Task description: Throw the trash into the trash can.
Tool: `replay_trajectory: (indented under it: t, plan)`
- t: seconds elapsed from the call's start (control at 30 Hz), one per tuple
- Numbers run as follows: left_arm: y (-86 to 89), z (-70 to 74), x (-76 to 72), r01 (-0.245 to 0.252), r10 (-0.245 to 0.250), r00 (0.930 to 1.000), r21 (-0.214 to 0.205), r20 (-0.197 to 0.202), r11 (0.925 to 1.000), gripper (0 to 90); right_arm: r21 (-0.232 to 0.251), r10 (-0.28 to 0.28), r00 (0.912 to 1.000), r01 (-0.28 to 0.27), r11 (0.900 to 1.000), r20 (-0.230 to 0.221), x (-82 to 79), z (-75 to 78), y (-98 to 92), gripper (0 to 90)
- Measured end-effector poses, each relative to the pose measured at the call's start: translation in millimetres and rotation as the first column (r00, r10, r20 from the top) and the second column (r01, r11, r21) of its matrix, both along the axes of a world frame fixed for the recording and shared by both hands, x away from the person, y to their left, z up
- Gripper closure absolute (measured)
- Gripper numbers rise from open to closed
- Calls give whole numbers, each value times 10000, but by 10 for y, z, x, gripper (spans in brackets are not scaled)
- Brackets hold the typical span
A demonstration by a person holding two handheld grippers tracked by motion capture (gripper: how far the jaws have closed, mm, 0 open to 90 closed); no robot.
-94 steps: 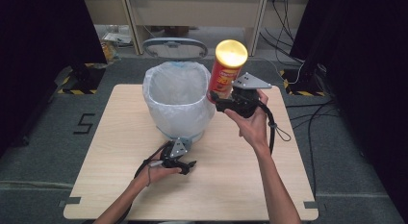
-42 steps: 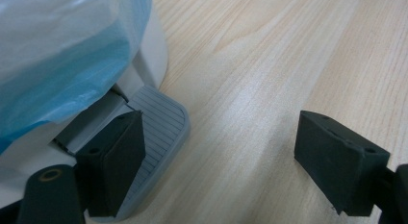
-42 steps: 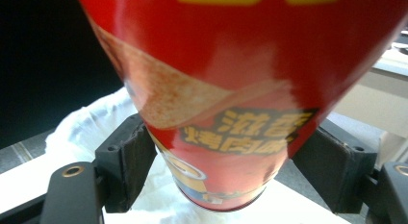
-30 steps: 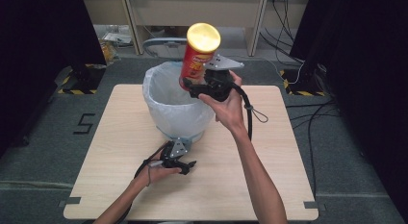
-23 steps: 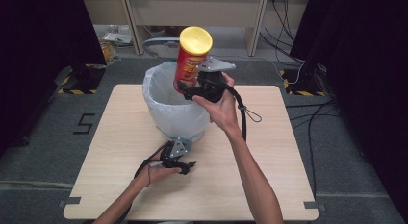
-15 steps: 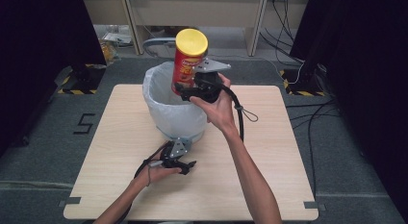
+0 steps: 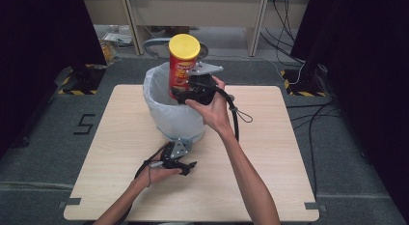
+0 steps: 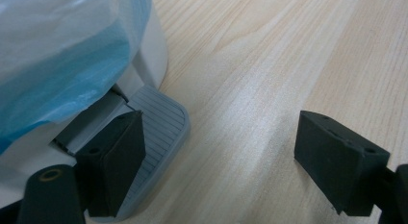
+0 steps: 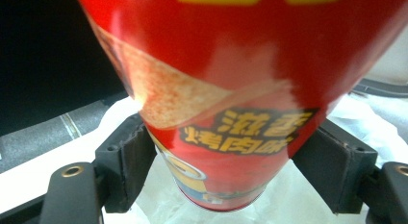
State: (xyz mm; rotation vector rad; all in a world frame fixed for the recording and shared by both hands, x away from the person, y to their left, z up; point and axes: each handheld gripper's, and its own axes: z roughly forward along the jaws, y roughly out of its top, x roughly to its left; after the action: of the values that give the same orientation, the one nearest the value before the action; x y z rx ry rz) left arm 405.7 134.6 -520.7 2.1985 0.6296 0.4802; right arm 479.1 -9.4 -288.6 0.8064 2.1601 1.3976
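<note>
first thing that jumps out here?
The red chip can with its yellow lid, clamped upright in the right gripper over the open mouth of the white-lined pedal bin at the far middle of the table. In the right gripper view the can sits squeezed between both jaws, bag liner below. Near the bin's foot, the left gripper rests with jaws open, one over the grey pedal.

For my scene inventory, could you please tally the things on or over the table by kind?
Chip can, red with a yellow lid: 1
Pedal bin with a white liner: 1
Handheld gripper, left gripper and right gripper: 2
Total: 4
</note>
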Motion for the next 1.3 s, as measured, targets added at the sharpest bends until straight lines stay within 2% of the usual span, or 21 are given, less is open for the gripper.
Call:
replay_trajectory:
  t: [0.53,0.73,0.8,0.83,0.87,0.9,0.97,1.03,1.1,1.17,1.3]
  plan:
    - [-1,-1,0,-14,14,10000,-12,14,10000,175,-495,-83,9982,54,9988,-594,89,-103,46,244]
    - [-1,-1,0,-11,11,10000,-13,15,10000,175,-521,-100,9954,51,9986,-948,115,-133,64,237]
    - [-4,-4,-1,-35,35,10000,-70,13,10000,175,-187,-8,9947,-11,9998,-1028,103,-138,42,195]
    - [-4,-3,-1,-36,36,10000,-71,10,10000,175,-56,-2,9948,-4,10000,-1015,81,-132,18,136]
    - [-2,-2,-1,-17,17,10000,-62,-10,10000,175,102,-60,9954,70,9999,-959,44,-120,-13,118]
    - [-2,-2,-1,-18,18,10000,-65,-9,10000,175,254,-35,9967,56,9997,-806,-8,-99,-55,142]
    - [-4,-2,-1,-13,13,10000,-65,-1,10000,175,605,138,9986,-107,9981,-508,-107,-52,-155,86]
    - [-5,-3,0,-16,16,10000,-68,-6,10000,175,694,160,9997,-146,9975,-195,-183,7,-254,159]
    - [-5,-3,0,-13,12,10000,-69,-10,10000,175,739,107,9999,-100,9972,-93,-224,52,-338,134]
    - [-2,0,1,6,-6,10000,-5,-1,10000,175,876,-34,10000,38,9961,-58,-238,70,-414,146]
    - [-4,-2,2,-19,19,10000,0,26,10000,175,834,-201,9998,203,9963,-39,-238,63,-525,148]
